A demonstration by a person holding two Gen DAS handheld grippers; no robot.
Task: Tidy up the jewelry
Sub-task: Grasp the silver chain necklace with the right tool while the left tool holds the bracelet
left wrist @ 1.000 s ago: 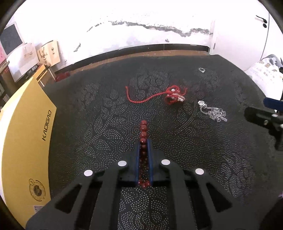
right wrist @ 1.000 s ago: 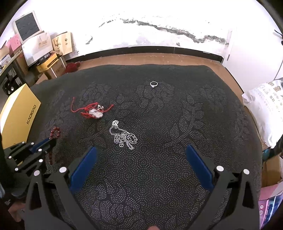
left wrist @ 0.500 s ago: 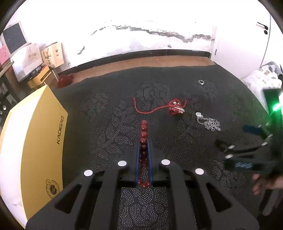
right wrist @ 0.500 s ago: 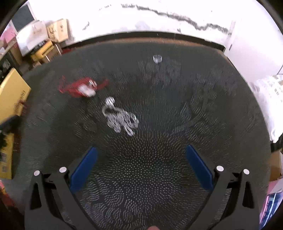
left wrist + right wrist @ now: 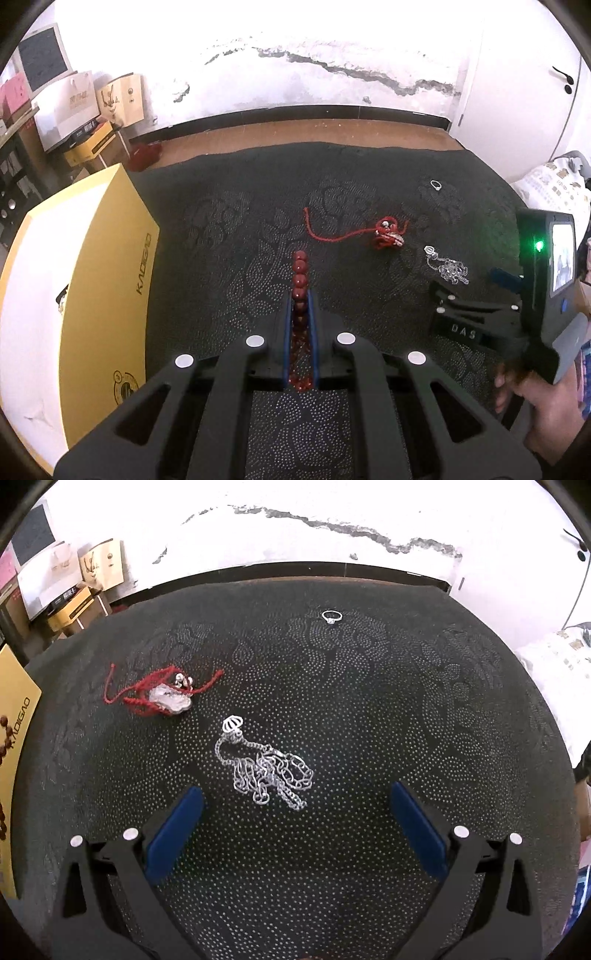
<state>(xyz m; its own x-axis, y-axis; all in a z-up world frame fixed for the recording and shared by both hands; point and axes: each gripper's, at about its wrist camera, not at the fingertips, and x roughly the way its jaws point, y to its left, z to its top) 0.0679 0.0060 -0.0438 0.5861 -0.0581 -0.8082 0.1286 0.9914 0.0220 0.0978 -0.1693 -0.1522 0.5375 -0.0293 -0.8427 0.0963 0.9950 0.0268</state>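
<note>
Two grippers worked the dark cloth (image 5: 369, 701). Left gripper (image 5: 300, 295) was clamped on the red bead bracelet (image 5: 300, 273), near the yellow box (image 5: 110, 295) at the left edge, presumably its destination. Right gripper (image 5: 295, 805) was open just before the silver chain (image 5: 264, 768) mid-cloth, likely next pick.

open dotted cloth (image 5: 369, 709) across the middle and right, broken only by a silver chain (image 5: 264, 770), a red cord bracelet (image 5: 162, 694) and a small ring (image 5: 331, 616). blocked along the left edge by a yellow box (image 5: 107, 295).
</note>
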